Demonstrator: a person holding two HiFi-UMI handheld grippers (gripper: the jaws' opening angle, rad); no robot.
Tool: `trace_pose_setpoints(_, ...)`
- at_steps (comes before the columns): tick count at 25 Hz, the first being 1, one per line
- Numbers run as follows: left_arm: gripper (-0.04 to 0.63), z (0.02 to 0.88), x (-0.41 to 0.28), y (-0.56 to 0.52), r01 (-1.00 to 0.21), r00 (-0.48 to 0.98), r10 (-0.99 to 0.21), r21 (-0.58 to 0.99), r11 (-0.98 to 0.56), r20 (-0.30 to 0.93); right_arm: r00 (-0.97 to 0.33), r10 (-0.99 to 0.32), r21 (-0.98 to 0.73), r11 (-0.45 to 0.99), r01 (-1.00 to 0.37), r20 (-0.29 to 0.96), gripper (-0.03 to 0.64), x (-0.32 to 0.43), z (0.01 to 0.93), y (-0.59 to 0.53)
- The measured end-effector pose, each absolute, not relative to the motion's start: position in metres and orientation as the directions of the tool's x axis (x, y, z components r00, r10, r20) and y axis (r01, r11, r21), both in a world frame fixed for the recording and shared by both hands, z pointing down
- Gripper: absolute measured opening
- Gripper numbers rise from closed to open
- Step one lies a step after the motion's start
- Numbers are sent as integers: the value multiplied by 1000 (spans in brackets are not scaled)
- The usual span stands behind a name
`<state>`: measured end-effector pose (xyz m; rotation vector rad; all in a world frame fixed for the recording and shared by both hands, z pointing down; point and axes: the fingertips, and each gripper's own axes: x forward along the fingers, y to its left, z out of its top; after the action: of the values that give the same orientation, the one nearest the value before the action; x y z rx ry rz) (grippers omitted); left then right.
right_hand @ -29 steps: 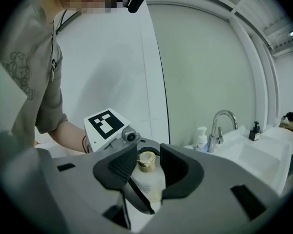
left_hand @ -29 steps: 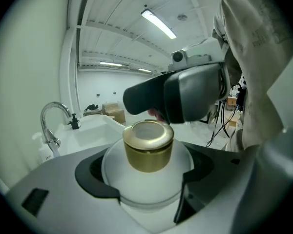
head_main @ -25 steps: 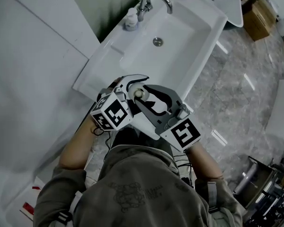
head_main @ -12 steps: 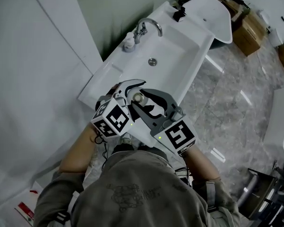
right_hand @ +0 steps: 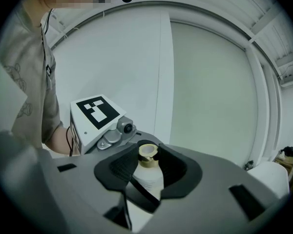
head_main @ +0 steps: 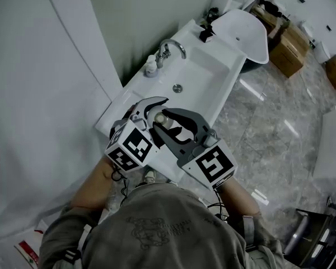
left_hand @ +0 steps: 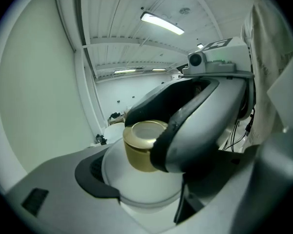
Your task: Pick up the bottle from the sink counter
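Left gripper (left_hand: pixel 146 194) holds the white body of the bottle (head_main: pixel 161 117) between its jaws, low in its own view. The right gripper (right_hand: pixel 147 167) reaches in from the opposite side. Its jaws have just been closing, and they now stand fairly wide around the neck and gold cap (left_hand: pixel 139 147), with the dark pads apparently touching on both sides. In the head view the bottle sits left of centre, wedged between the two grippers in front of the person's chest and over the near edge of the sink counter (head_main: pixel 120 102). It appears to be lifted rather than resting.

The step in hand looks like the lift itself. It would go best with the bottle kept upright and both grips moving together, so neither pulls against the other. The right gripper should press lightly on the cap, which is narrow and could twist or slip. A straight rise clear of the counter edge avoids knocking the basin (head_main: pixel 199 72).

Much of the bottle is hidden. In the head view only the cap top shows, and the body and base are covered by the jaws and the marker cubes. The gap beneath the bottle therefore cannot be seen. In the left gripper view the right gripper's jaw covers one side of the cap. How firmly the right pads bear on the neck is hard to judge. A small container beside the faucet (head_main: pixel 171 48), in the upper middle, is too small to identify.
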<state>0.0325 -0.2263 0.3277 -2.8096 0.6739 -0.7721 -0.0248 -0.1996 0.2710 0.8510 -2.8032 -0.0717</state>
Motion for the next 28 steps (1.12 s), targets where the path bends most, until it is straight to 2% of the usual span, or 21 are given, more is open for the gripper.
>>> trace_pose_setpoints(10,351,309,36,-197,-405,778,-483,-269,-874,401,-832,-536,111,844,-525,143,135,-22,256,-168)
trace_pose_setpoints(19,351,337,27,-182,-430,757,-493,-241,-870,428,-841,-525,40,850,-525,130,135,-27,283,-154)
trace_pose_setpoints(28,351,374,28,-168,-452,756,-478,-171,-875,447,-846,-489,7,866,-499,214,135,-27,319,-143)
